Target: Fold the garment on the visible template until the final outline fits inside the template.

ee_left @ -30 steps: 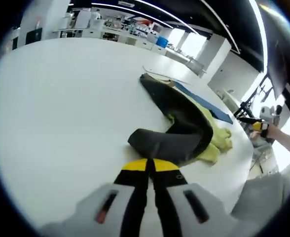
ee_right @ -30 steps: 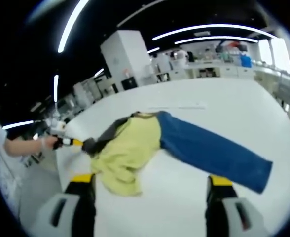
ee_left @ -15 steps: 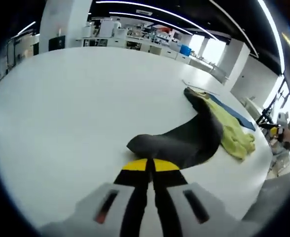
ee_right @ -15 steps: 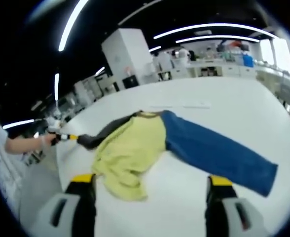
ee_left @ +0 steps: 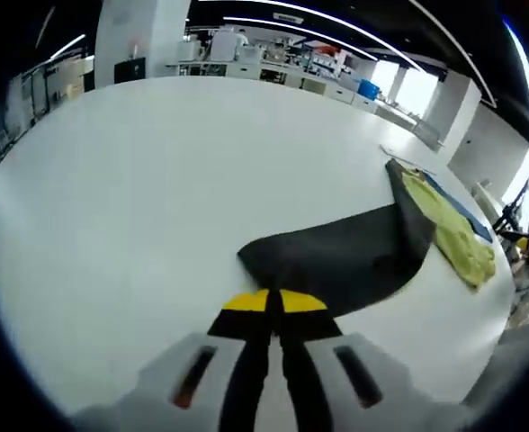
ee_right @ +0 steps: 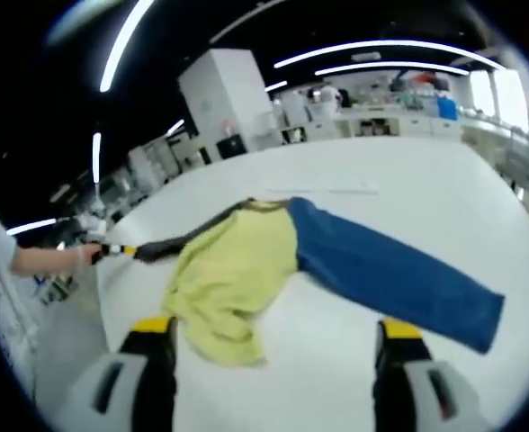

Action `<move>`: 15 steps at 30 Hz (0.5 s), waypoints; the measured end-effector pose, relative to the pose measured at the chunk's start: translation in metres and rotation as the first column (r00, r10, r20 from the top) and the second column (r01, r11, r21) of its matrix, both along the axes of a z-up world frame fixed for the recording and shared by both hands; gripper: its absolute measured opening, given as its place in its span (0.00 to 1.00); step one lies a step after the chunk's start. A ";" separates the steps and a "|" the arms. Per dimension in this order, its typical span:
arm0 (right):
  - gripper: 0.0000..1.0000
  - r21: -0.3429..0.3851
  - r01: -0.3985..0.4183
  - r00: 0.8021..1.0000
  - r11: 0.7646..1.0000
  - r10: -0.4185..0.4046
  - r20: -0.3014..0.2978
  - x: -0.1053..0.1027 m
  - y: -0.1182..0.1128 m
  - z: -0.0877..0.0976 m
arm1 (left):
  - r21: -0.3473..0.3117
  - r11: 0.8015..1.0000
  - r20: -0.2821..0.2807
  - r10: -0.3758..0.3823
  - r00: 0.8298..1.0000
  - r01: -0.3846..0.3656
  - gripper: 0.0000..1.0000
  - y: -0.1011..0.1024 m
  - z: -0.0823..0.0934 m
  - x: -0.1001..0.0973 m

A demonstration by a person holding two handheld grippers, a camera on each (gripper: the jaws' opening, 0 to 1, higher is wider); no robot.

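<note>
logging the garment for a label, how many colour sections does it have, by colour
dark grey sleeve: 1
yellow body: 1
blue sleeve: 1
total: 3 sections on one garment, with the left gripper shut on the dark grey sleeve

On the white desk a yellow-and-blue garment lies spread, its dark sleeve pinched by the left tool, beyond the right tool's parted jaws.

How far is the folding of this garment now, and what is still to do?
Done: very little. The garment lies spread on the white table, its blue sleeve fully stretched out and the yellow body crumpled.
In hand: the left gripper is shut on the dark sleeve, drawing it out flat.
Left: every fold. The right gripper is open and empty. I cannot make out a template.
</note>
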State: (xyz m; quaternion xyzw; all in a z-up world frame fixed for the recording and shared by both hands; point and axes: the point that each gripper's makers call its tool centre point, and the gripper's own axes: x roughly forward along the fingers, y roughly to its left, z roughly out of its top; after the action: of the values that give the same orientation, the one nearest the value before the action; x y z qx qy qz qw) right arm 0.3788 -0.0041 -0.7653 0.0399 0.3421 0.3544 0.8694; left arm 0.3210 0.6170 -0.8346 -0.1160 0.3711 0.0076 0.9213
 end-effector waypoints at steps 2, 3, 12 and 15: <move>0.91 -0.006 0.008 1.000 1.000 -0.008 -0.003 0.000 -0.001 -0.001 | 0.007 1.000 0.003 0.011 1.000 -0.011 0.00 0.001 0.001 0.001; 0.91 -0.012 0.011 1.000 1.000 -0.012 -0.007 -0.001 -0.001 -0.002 | 0.013 1.000 0.000 0.018 1.000 -0.018 0.00 -0.001 -0.001 0.000; 0.91 -0.011 0.032 0.999 0.999 -0.032 -0.008 0.002 0.002 -0.002 | 0.040 0.993 0.021 0.106 0.994 -0.107 0.00 0.022 -0.001 0.003; 0.91 -0.012 0.027 1.000 1.000 -0.027 -0.010 0.002 0.007 -0.003 | 0.040 0.990 0.026 0.131 0.991 -0.132 0.00 0.029 -0.003 -0.008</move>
State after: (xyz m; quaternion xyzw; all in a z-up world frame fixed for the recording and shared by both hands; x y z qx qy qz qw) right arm 0.3807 0.0027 -0.7684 0.0413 0.3479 0.3403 0.8726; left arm 0.3131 0.6465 -0.8375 -0.1211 0.3515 0.0746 0.9253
